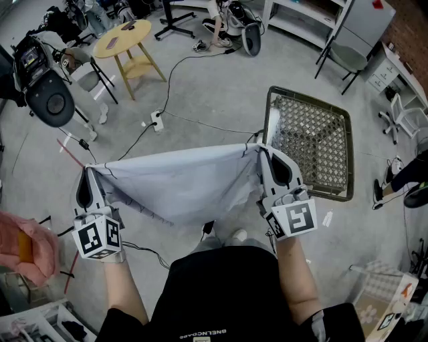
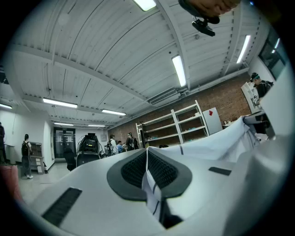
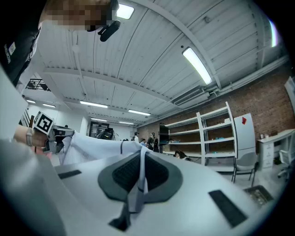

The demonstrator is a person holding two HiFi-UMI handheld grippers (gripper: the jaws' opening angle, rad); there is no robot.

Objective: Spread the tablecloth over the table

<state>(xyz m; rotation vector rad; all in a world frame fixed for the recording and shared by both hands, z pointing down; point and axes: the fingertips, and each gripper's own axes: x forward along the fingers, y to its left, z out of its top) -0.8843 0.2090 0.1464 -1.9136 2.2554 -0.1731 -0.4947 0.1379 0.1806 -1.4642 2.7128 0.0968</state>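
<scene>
A pale grey-white tablecloth (image 1: 177,182) hangs stretched between my two grippers, held up in front of the person above the floor. My left gripper (image 1: 89,175) is shut on its left corner, and a strip of cloth (image 2: 150,184) is pinched between the dark pads. My right gripper (image 1: 261,152) is shut on the right corner, with the cloth (image 3: 137,182) clamped in its jaws. The cloth sags in the middle. A square table with a woven mesh top (image 1: 311,140) stands to the right, beyond the right gripper.
A round yellow side table (image 1: 126,39) stands far left. A power strip and cables (image 1: 158,120) lie on the grey floor ahead. A grey chair (image 1: 349,59) and white shelving (image 1: 301,17) stand at the back right. Equipment (image 1: 40,80) sits at the left.
</scene>
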